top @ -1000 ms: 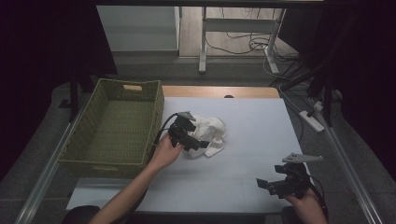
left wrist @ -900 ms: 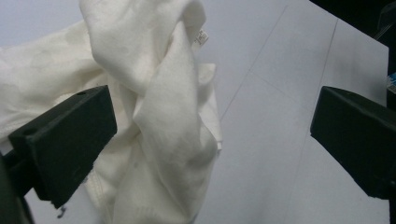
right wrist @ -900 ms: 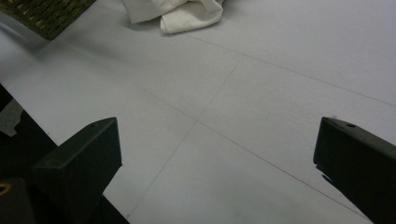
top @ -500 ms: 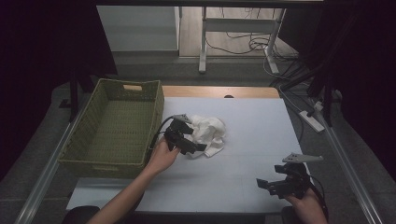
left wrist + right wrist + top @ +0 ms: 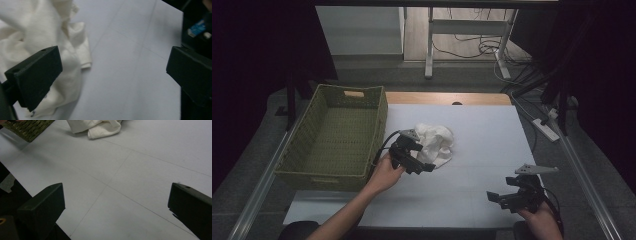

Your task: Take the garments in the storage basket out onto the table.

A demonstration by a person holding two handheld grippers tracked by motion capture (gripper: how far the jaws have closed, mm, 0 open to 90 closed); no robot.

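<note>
Your left gripper (image 5: 428, 167) sits right at the near-left edge of the crumpled white cloth (image 5: 436, 144), which lies in a loose heap around the middle of the counter (image 5: 482, 130), covered in pale grey-white sheeting. In the left gripper view the two black fingers are spread wide, nothing clamped between them: one finger (image 5: 35, 75) hangs over the cloth's (image 5: 32, 37) folds, the other is out over bare counter. Can't tell if that finger is actually touching the fabric or just above it.

Your left hand (image 5: 384, 172) is wrapped around the gripper body, cable looping back toward the basket side.

The rectangular woven olive-green basket (image 5: 307, 145) stands at the left edge of the counter, just beside the cloth, with your gripper roughly between the two.

Your right gripper (image 5: 512, 197) is down at the near-right corner, well apart from the cloth, grey three-cornered plate on top. In its own view the fingers are also wide apart over bare counter, and the cloth (image 5: 97, 127) plus a corner of the basket (image 5: 27, 128) sit far off at the top.
</note>
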